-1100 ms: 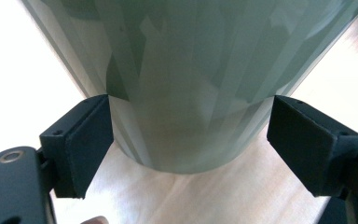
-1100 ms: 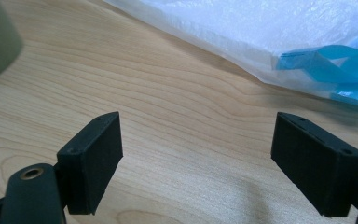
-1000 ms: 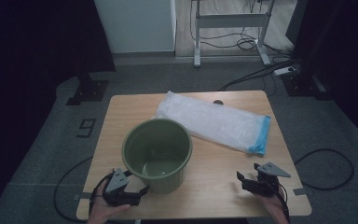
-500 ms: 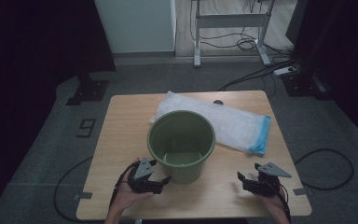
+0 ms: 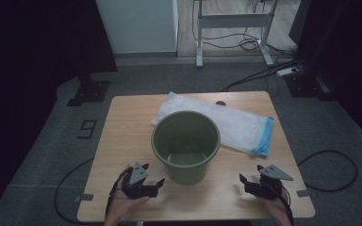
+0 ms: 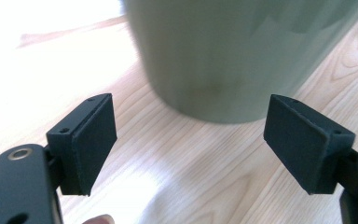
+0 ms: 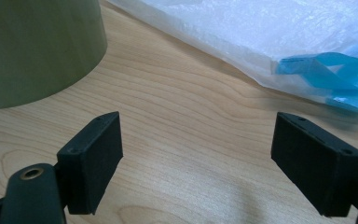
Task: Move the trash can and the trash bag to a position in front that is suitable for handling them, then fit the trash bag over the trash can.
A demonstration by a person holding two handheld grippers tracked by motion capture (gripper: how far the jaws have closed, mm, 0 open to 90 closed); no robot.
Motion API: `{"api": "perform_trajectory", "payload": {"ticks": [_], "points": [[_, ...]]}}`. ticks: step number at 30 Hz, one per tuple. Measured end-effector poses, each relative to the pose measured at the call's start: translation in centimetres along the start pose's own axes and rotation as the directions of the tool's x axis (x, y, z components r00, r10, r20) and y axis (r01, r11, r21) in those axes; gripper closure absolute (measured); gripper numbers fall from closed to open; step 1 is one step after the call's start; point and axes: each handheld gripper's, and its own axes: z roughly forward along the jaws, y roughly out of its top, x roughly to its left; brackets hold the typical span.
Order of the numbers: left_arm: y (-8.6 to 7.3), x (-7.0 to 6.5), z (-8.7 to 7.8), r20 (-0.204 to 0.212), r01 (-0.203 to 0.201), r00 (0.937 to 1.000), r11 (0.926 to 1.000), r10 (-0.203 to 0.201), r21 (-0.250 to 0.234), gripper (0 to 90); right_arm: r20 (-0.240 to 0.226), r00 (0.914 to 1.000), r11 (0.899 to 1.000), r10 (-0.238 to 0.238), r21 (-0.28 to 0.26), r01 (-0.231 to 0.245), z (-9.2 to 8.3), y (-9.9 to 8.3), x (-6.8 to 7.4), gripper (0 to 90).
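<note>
Standing between grippers — green bucket (image 5: 185,146); plastic bag (image 5: 226,121) behind; both jaws apart.

1 green bucket (image 5: 185,145) at worktop (image 5: 122,136) centre; 1 plastic bag (image 5: 235,123) at 1 o'clock; 2 tongs: left tongs (image 5: 152,184), right tongs (image 5: 246,181)

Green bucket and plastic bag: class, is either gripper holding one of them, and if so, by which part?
Nothing is held. The left gripper and right gripper are both open, beside the green bucket.
</note>
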Motion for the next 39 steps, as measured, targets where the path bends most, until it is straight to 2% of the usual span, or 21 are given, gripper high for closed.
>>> {"api": "perform_trajectory", "payload": {"ticks": [2,8,12,15,18,19,23,24,25,27,28,29,30,35,37,39], "points": [[-0.5,0.9,-0.6,-0.020,0.032,0.9993,0.9995,-0.032,-0.004,16.8,0.001,1.0000,1.000,-0.009,0.008,0.009,0.3,0.0,0.2,16.1],[-1.1,2.1,-1.5,-0.055,0.056,0.9969,0.9984,-0.056,-0.003,16.3,0.015,0.9993,0.999,-0.035,0.007,0.035,0.4,0.2,0.6,16.0],[-1.5,2.8,-1.3,-0.065,0.080,0.9947,0.9967,-0.080,0.006,15.9,0.057,0.9956,0.997,-0.074,0.006,0.074,1.3,0.8,1.1,16.0],[-1.5,3.1,-1.3,-0.070,0.087,0.9939,0.9962,-0.086,0.006,16.0,0.054,0.9954,0.997,-0.080,-0.001,0.080,1.7,1.3,1.2,16.1],[-1.9,3.3,-1.0,-0.092,0.080,0.9928,0.9962,-0.076,0.035,15.8,0.061,0.9939,0.996,-0.091,-0.005,0.092,2.4,2.1,1.4,16.6],[-2.1,3.5,-0.9,-0.091,0.089,0.9922,0.9952,-0.085,0.040,15.8,0.068,0.9932,0.995,-0.095,-0.002,0.095,2.7,2.2,1.4,17.3],[-2.8,4.2,-1.2,-0.067,0.150,0.9867,0.9885,-0.148,0.020,15.5,0.080,0.9925,0.995,-0.093,0.050,0.089,5.4,2.8,1.1,17.9],[-2.9,4.3,-1.3,-0.065,0.160,0.9852,0.9870,-0.158,0.015,15.5,0.099,0.9915,0.994,-0.085,0.078,0.077,6.9,3.2,0.9,18.5],[-3.1,4.4,-1.3,-0.067,0.169,0.9835,0.9855,-0.168,0.014,15.5,0.099,0.9915,0.994,-0.085,0.078,0.077,6.9,3.2,0.9,18.5],[-3.5,4.5,-1.3,-0.073,0.175,0.9822,0.9842,-0.173,0.025,15.4,0.122,0.9880,0.989,-0.095,0.124,0.079,8.6,3.9,0.8,18.7],[-3.7,4.6,-1.3,-0.080,0.175,0.9818,0.9840,-0.172,0.031,15.4,0.122,0.9880,0.989,-0.095,0.124,0.079,8.6,3.9,0.8,18.7],[-3.9,4.6,-1.3,-0.083,0.179,0.9809,0.9832,-0.176,0.032,15.4,0.144,0.9849,0.989,-0.096,0.128,0.078,8.9,4.1,0.8,19.1],[-4.0,4.7,-1.3,-0.082,0.185,0.9799,0.9822,-0.182,0.032,15.4,0.158,0.9836,0.992,-0.087,0.109,0.070,9.3,4.7,0.7,21.7],[-4.3,4.6,-1.1,-0.082,0.189,0.9792,0.9810,-0.185,0.042,15.7,0.166,0.9840,0.995,-0.065,0.082,0.052,9.9,5.9,0.0,22.4],[-4.3,4.5,-1.0,-0.082,0.188,0.9797,0.9810,-0.183,0.049,15.6,0.152,0.9879,0.997,-0.029,0.079,0.017,10.7,6.5,-0.7,23.0],[-4.4,4.5,-1.0,-0.071,0.195,0.9788,0.9797,-0.192,0.045,15.5,0.148,0.9888,0.996,-0.018,0.087,0.005,11.0,6.5,-0.9,24.5]]}}
